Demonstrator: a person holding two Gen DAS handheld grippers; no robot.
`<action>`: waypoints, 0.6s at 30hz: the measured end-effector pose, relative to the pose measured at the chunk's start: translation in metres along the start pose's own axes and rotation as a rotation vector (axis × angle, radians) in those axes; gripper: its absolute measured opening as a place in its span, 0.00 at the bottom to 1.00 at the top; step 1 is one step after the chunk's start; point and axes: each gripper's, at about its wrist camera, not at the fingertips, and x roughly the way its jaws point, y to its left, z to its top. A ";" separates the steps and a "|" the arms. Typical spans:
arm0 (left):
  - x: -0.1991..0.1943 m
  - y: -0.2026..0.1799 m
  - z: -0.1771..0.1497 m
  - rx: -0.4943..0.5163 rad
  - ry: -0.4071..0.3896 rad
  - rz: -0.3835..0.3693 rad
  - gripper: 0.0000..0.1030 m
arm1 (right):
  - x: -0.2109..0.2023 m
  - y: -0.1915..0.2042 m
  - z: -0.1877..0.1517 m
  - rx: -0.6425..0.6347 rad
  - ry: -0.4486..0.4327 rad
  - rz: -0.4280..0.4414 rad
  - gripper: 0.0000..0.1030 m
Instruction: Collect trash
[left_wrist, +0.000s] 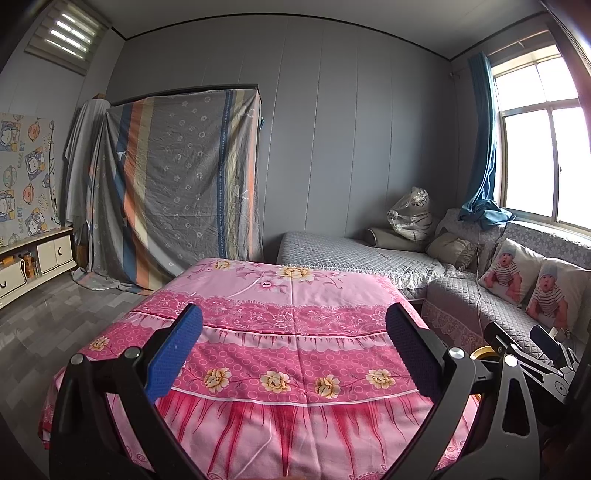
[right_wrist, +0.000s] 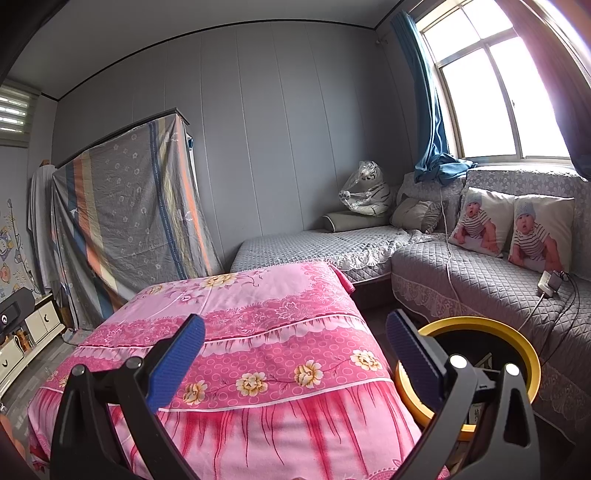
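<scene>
A yellow-rimmed round bin with a dark inside stands on the floor right of the table, between it and the sofa; some paper shows inside it. Only a sliver of the bin's rim shows in the left wrist view. My right gripper is open over the table's pink floral cloth, its right finger just left of the bin. My left gripper is open above the same cloth, nothing between its fingers. The right gripper shows at the right edge of the left wrist view. No loose trash is visible on the cloth.
A grey L-shaped sofa with two baby-print pillows runs along the right, with a charger and cables on its seat. A cloth-covered cabinet stands at the back left. A low white cupboard lines the left wall.
</scene>
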 end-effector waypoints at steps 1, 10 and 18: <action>0.000 0.000 0.000 -0.001 0.000 -0.001 0.92 | 0.000 0.000 0.000 0.000 0.000 0.000 0.92; 0.002 0.000 -0.002 -0.002 0.004 -0.003 0.92 | 0.001 0.000 -0.003 0.004 0.008 0.000 0.92; 0.004 0.001 -0.004 0.003 0.011 -0.009 0.92 | 0.001 -0.002 -0.006 0.007 0.018 -0.001 0.92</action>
